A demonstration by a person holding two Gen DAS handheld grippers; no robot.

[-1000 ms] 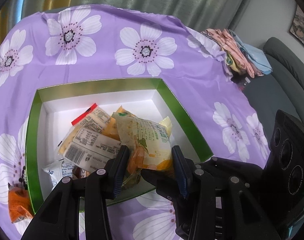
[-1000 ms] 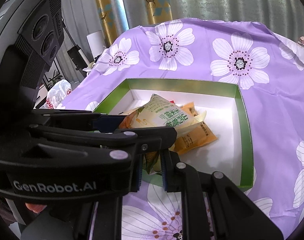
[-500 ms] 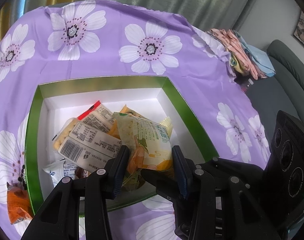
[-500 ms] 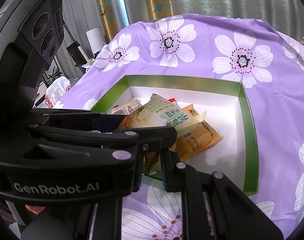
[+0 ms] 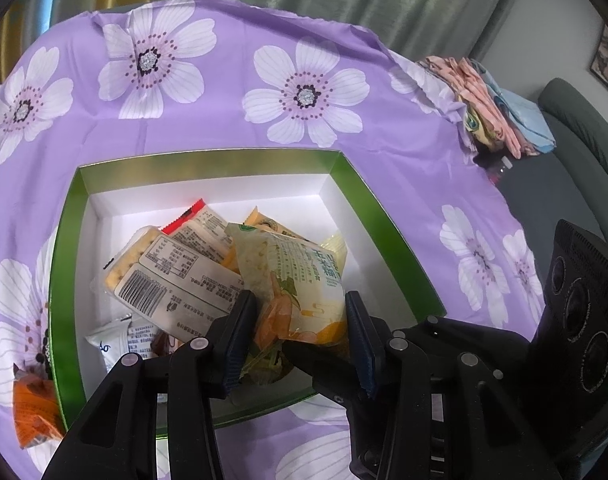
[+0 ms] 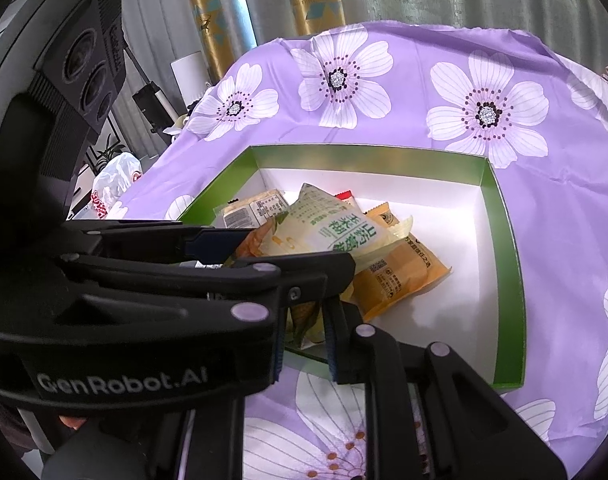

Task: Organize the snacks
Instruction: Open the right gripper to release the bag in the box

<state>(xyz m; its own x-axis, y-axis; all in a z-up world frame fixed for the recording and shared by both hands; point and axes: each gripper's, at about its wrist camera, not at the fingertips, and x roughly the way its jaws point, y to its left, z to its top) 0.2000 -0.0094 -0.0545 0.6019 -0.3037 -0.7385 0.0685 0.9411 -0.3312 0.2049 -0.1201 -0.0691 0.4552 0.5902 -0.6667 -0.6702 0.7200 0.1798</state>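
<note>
Holding the bag near-to-far over the box, we clamp its sides in the left gripper while the right gripper starts opening on its near end.

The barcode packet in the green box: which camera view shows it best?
The left wrist view. There the barcode packet lies nearly whole, with its label and barcode facing the camera, inside the green box. The right wrist view shows only one end of it, behind the pale green snack bag.

2 close wrist fisheyes angled down from the near edge, both sharing the green box.
</note>
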